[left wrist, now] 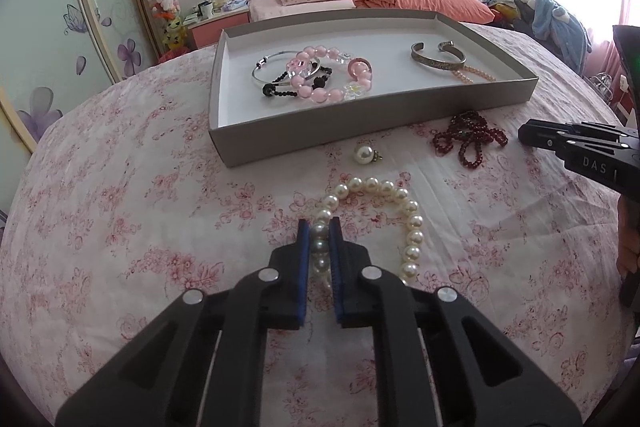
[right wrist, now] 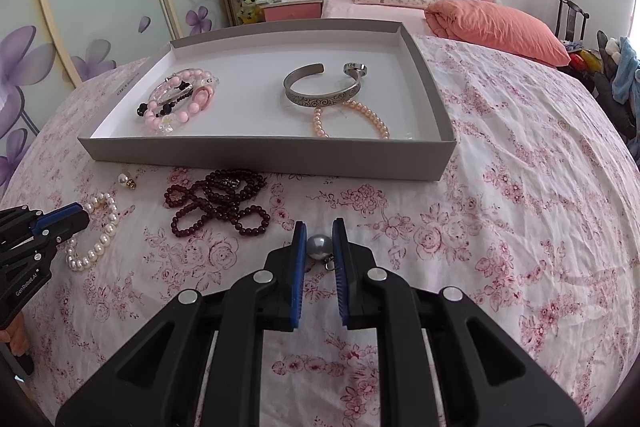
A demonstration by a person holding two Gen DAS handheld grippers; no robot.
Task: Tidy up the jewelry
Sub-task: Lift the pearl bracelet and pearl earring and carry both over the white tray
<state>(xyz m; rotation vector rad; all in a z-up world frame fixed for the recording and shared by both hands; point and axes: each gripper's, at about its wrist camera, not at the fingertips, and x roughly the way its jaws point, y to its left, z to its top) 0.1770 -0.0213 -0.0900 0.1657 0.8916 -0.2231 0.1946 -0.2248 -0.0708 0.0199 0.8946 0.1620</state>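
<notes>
Looking down our left gripper (left wrist: 320, 227), we see its jaws clamped on the white pearl bracelet (left wrist: 414, 227), whose loop arcs ahead and rightward over the floral cloth (left wrist: 120, 227). From our right gripper (right wrist: 320, 229), jaws pinch a grey pearl earring (right wrist: 319, 247), its hook pointing back towards us, short of the tray (right wrist: 272, 155).

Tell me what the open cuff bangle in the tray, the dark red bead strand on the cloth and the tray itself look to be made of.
Open cuff bangle: metal, silvery with a dull sheen and engraved scrollwork; which metal is unclear.
Dark red bead strand: glossy beads, glass, stone or plastic; highlights show polish only.
Grey shallow tray: likely cardboard, with matte grey walls, a white inside and thin straight edges.
</notes>
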